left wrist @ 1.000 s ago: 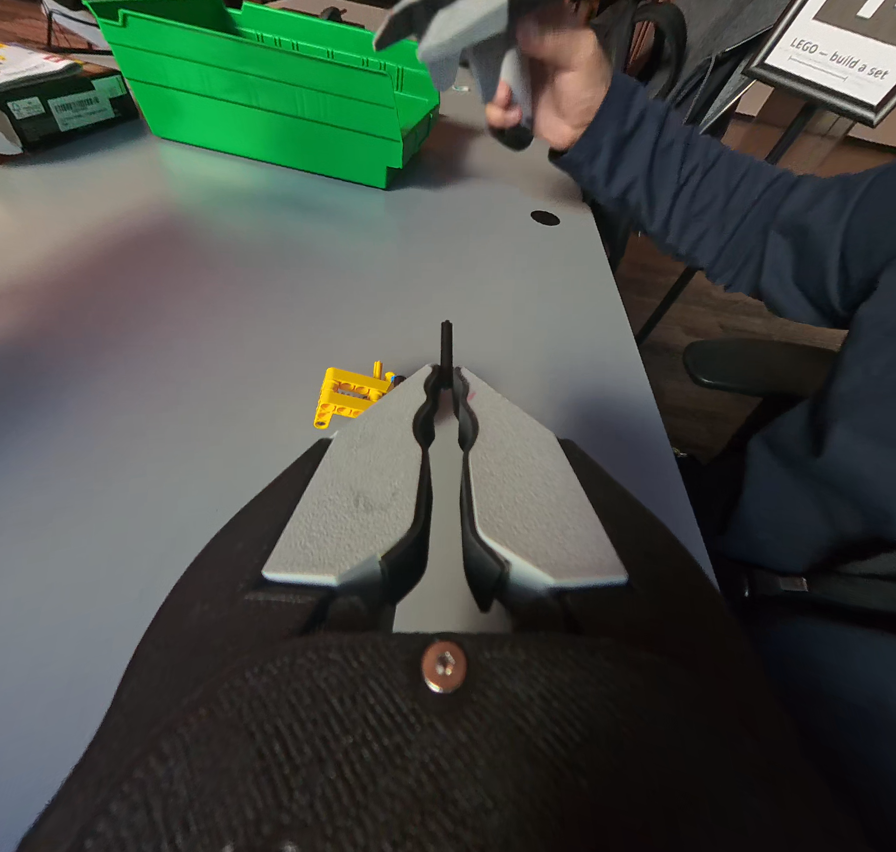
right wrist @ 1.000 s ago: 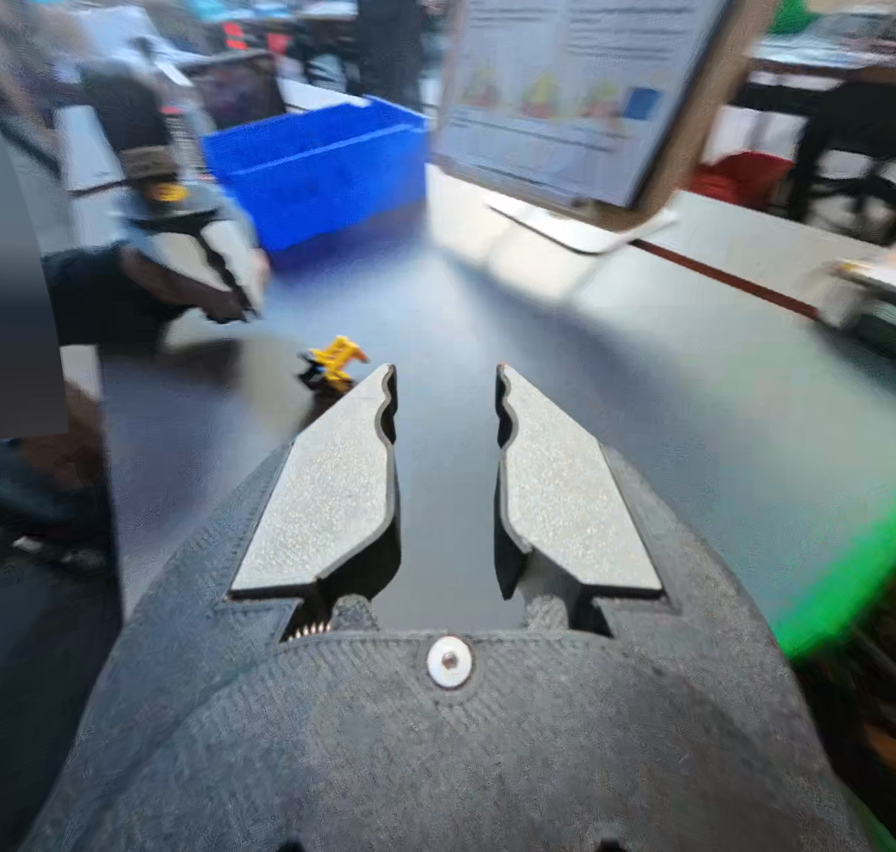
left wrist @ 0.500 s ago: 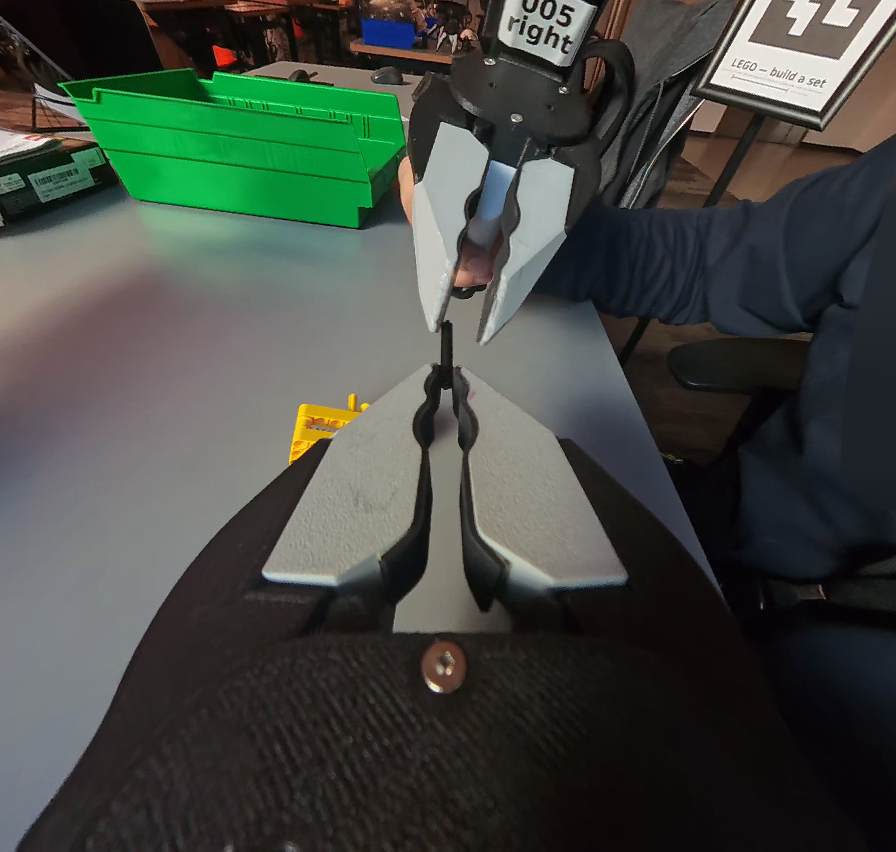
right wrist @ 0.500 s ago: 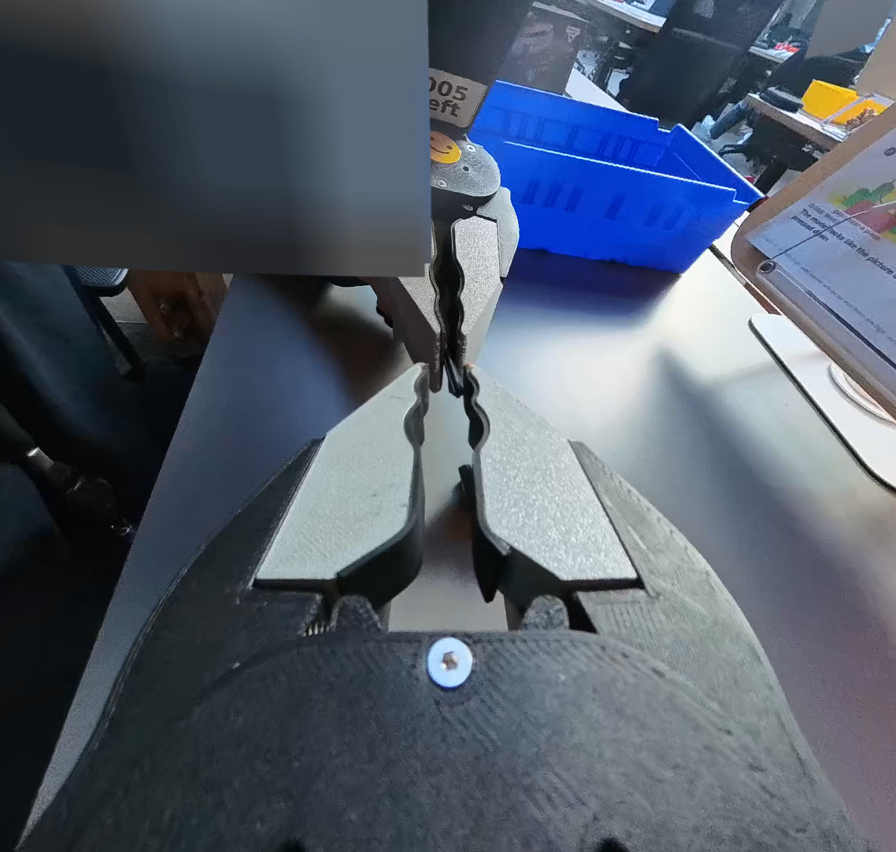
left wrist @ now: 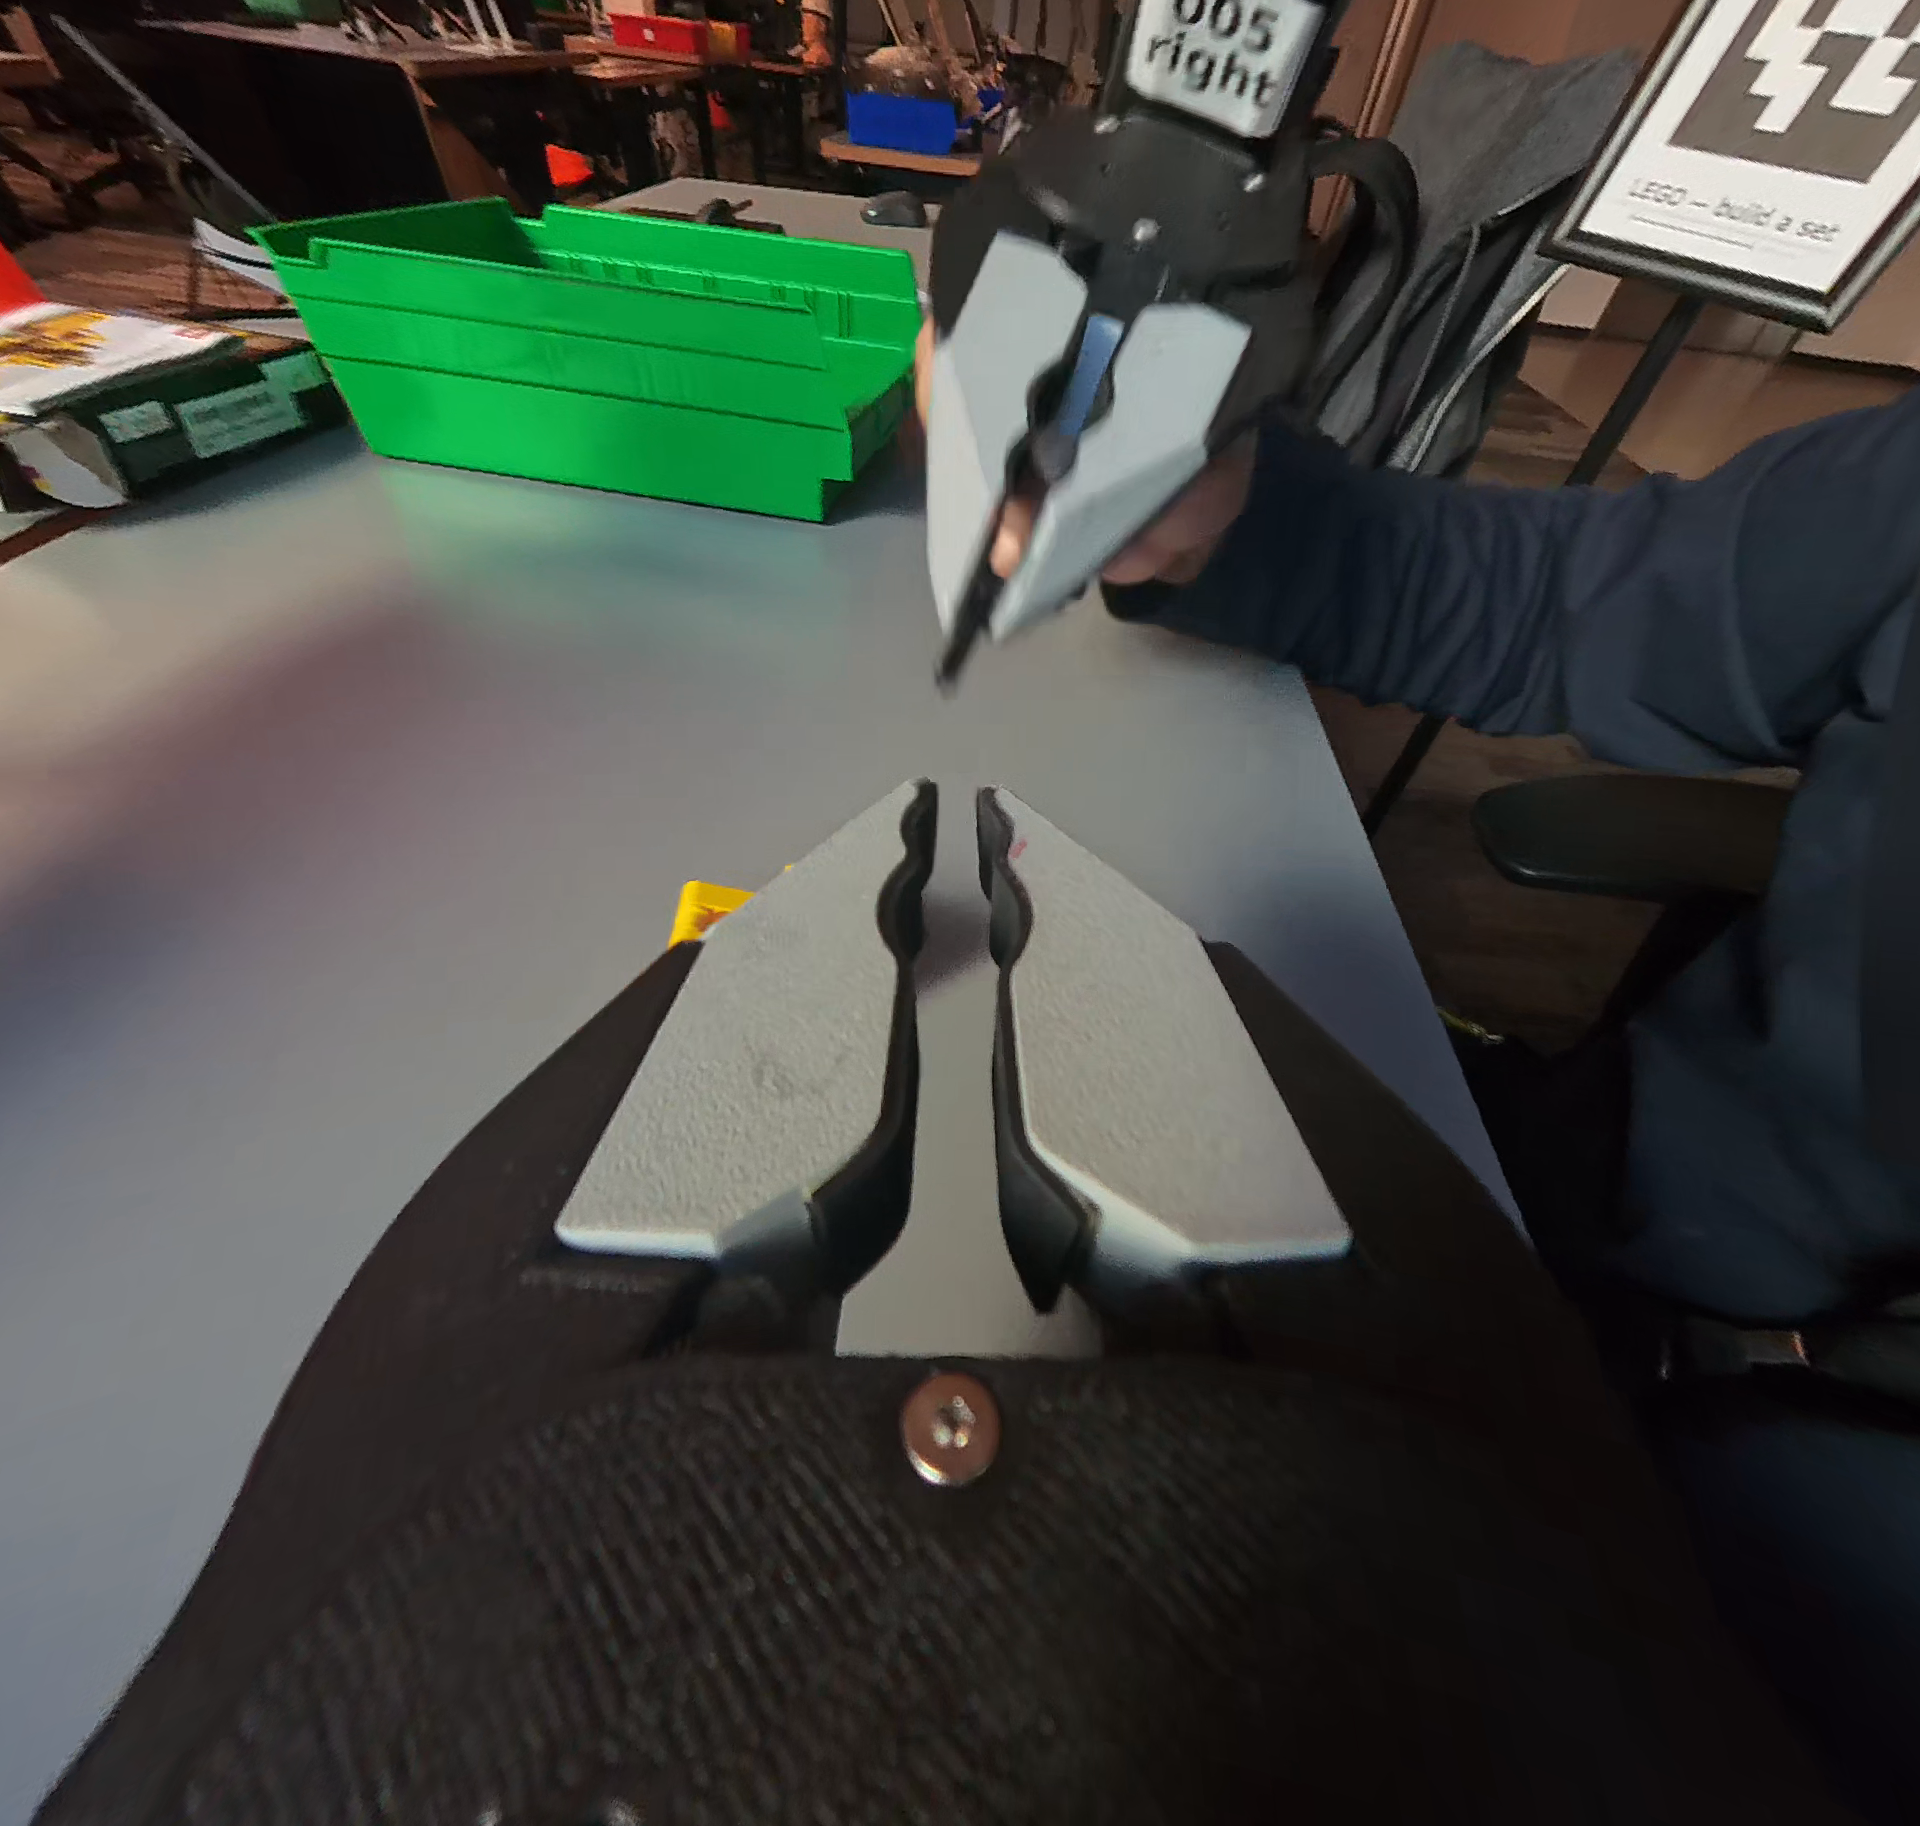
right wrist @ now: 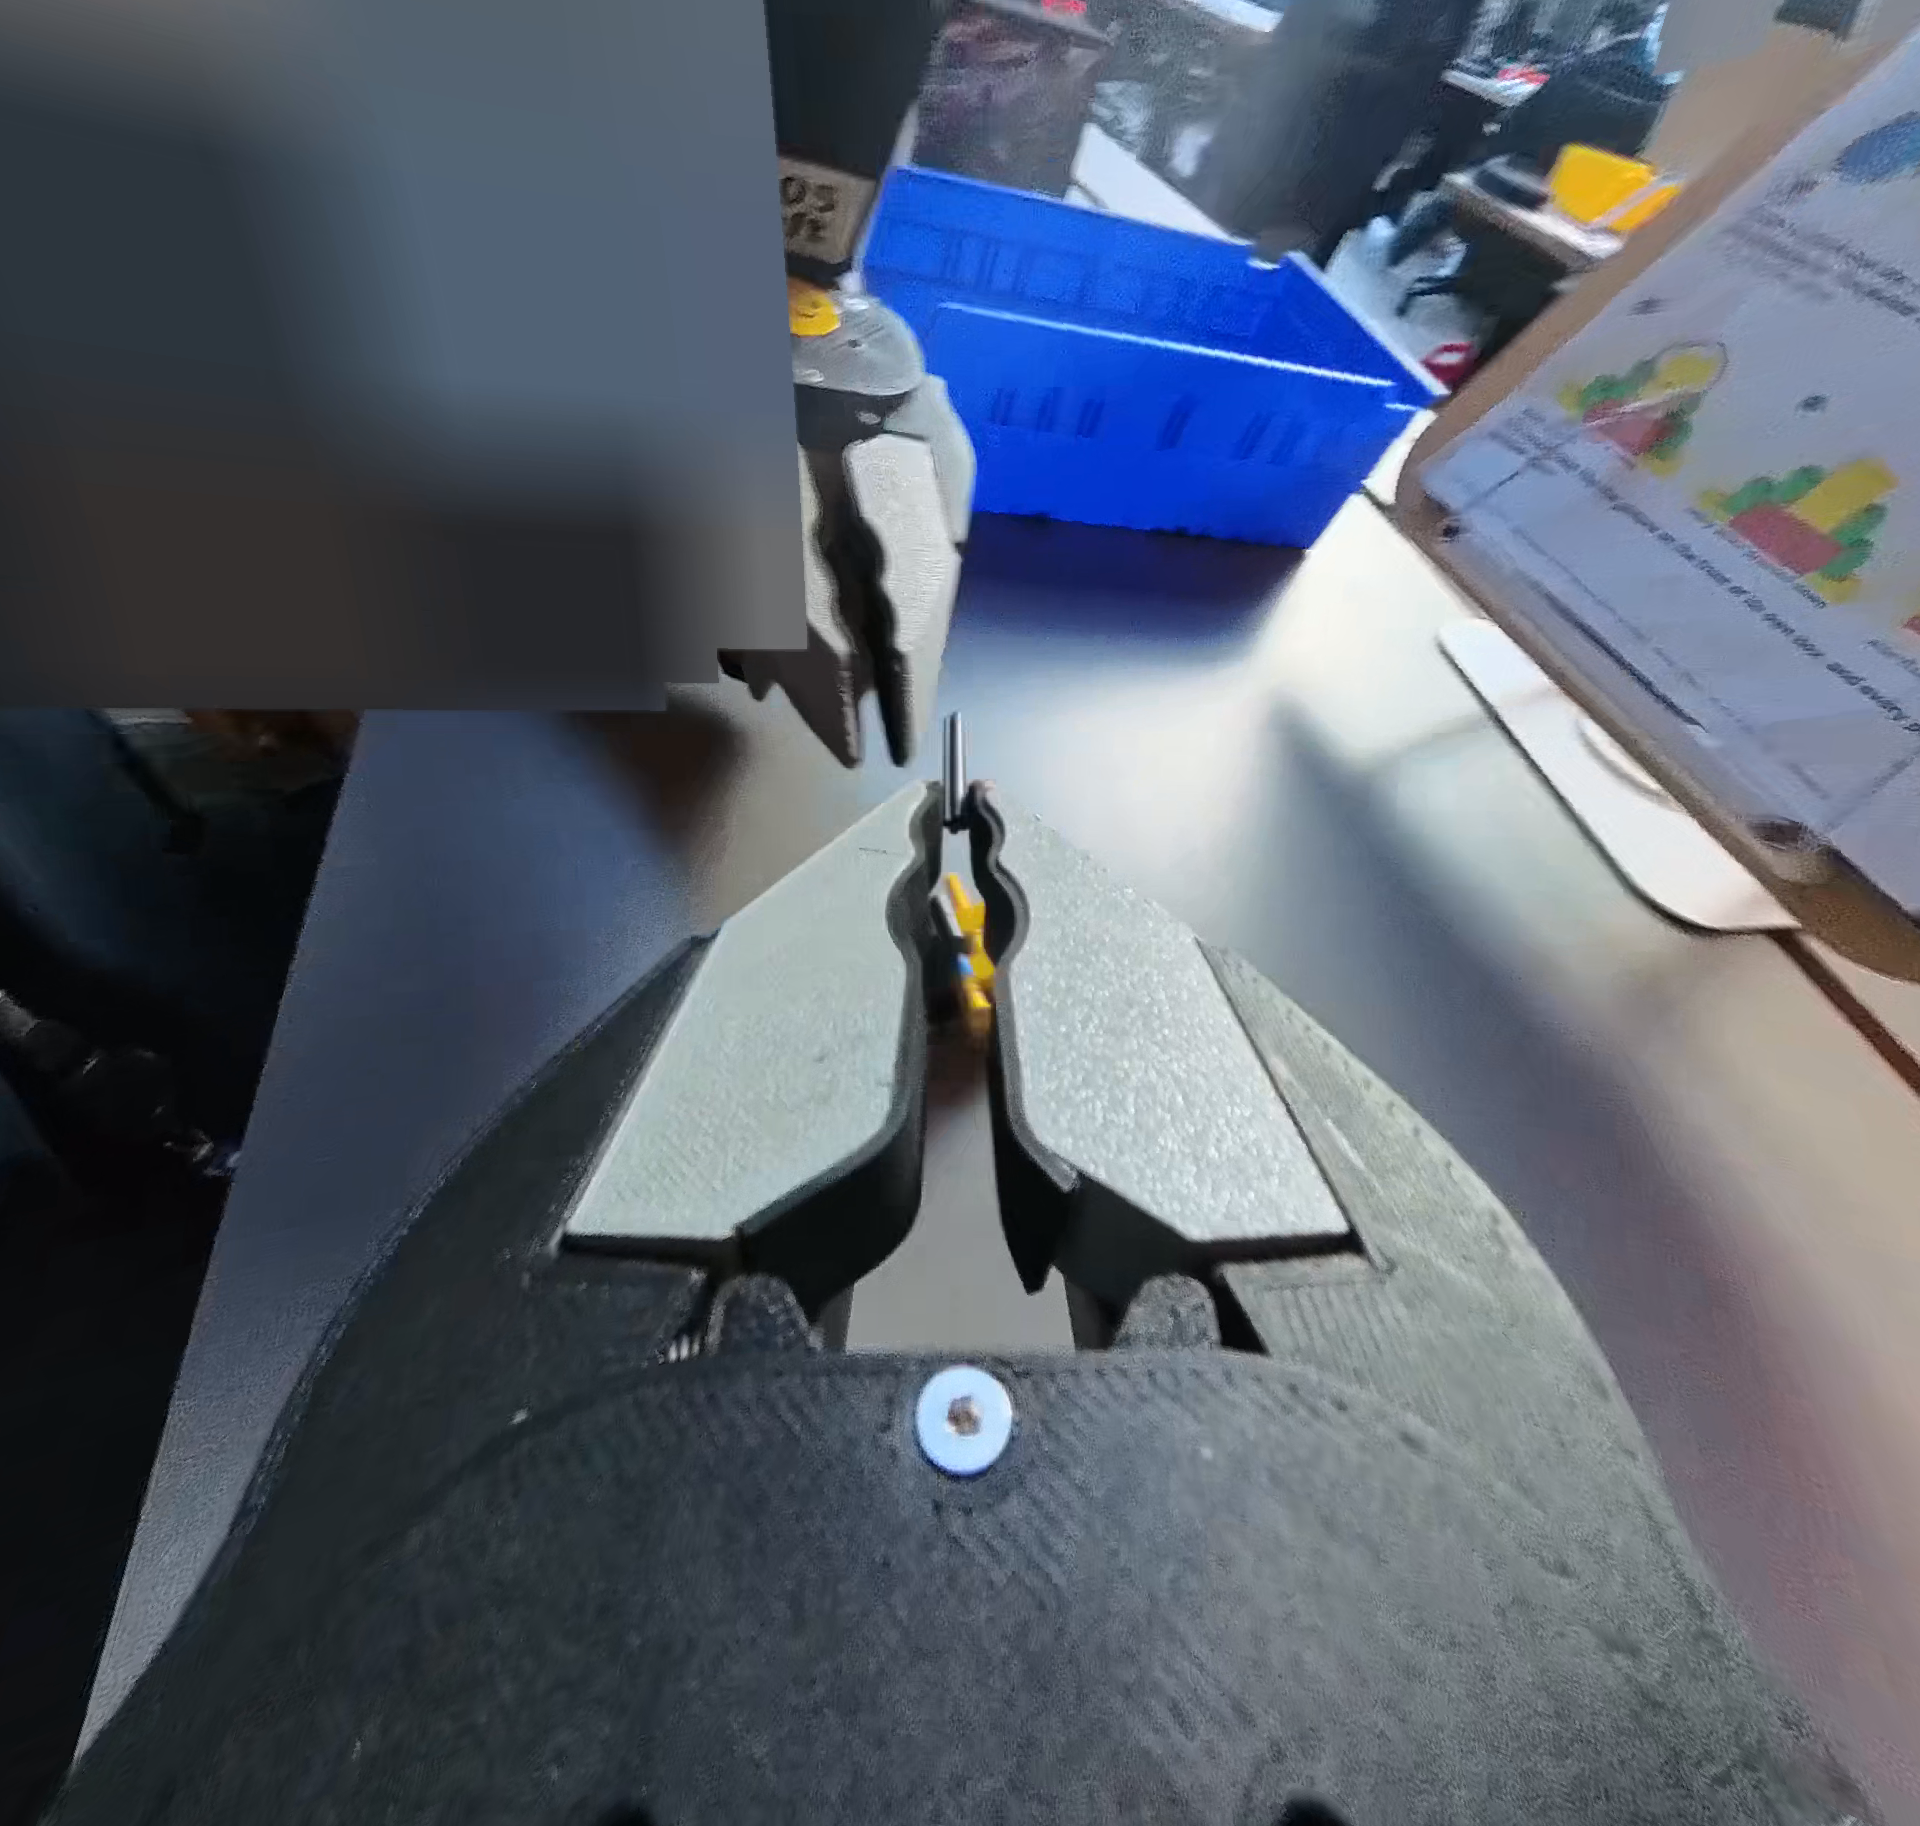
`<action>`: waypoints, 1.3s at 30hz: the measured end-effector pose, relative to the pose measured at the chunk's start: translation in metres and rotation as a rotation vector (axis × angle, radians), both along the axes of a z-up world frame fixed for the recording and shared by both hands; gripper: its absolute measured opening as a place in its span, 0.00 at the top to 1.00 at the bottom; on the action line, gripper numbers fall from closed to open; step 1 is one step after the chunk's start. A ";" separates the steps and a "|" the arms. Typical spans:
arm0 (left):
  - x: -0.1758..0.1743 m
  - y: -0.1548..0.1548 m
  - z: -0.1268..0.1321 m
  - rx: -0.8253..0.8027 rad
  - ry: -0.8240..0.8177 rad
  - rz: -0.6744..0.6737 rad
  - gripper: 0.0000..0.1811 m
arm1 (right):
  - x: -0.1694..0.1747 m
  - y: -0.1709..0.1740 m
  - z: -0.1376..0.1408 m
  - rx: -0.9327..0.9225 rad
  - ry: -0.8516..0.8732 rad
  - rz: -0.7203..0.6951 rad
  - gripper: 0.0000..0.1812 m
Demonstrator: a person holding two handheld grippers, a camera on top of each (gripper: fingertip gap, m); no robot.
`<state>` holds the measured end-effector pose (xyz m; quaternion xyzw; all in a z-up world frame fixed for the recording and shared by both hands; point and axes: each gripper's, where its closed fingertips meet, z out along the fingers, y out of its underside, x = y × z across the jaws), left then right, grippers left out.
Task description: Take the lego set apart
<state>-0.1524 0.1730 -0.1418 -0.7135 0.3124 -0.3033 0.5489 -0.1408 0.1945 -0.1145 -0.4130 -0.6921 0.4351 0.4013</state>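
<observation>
Pin (right wrist: 953, 768) passed from left gripper (left wrist: 957, 792) to right gripper (right wrist: 958, 802).

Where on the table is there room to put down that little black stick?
The widest bare stretch of table runs between the green bin and the yellow lego piece. Another lies between the blue bin and the picture board's stand. It's tight where the right gripper, pinching the black stick, meets the left gripper.

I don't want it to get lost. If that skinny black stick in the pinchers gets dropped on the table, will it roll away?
Probably. The black stick looks thin, straight and rod-like, so it may roll on the smooth table. It seems stiff, since it stands straight out. Only its end sits in the right gripper, so it might slip.
</observation>
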 end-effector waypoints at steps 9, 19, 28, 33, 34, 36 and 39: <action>-0.009 0.002 0.004 -0.021 -0.014 0.032 1.00 | 0.192 0.246 0.081 -0.010 0.290 -0.940 0.99; -0.010 0.005 -0.006 -0.047 0.010 0.038 1.00 | 0.265 0.308 -0.040 -0.327 -0.040 -1.183 0.89; -0.022 0.013 -0.011 -0.070 0.038 0.098 1.00 | 0.173 0.248 0.028 -0.244 0.006 -0.906 0.84; -0.039 0.020 -0.019 -0.130 0.041 0.147 1.00 | 0.051 0.139 0.001 -0.207 -0.137 -0.443 0.82; -0.042 0.021 -0.024 -0.148 0.061 0.154 1.00 | 0.030 0.112 -0.013 -0.183 -0.192 -0.321 0.82; -0.046 0.023 -0.038 -0.183 0.122 0.171 0.99 | 0.000 0.067 -0.047 -0.088 -0.294 -0.116 0.85; -0.048 0.025 -0.053 -0.199 0.186 0.173 0.99 | -0.019 0.035 -0.094 0.032 -0.430 0.028 0.87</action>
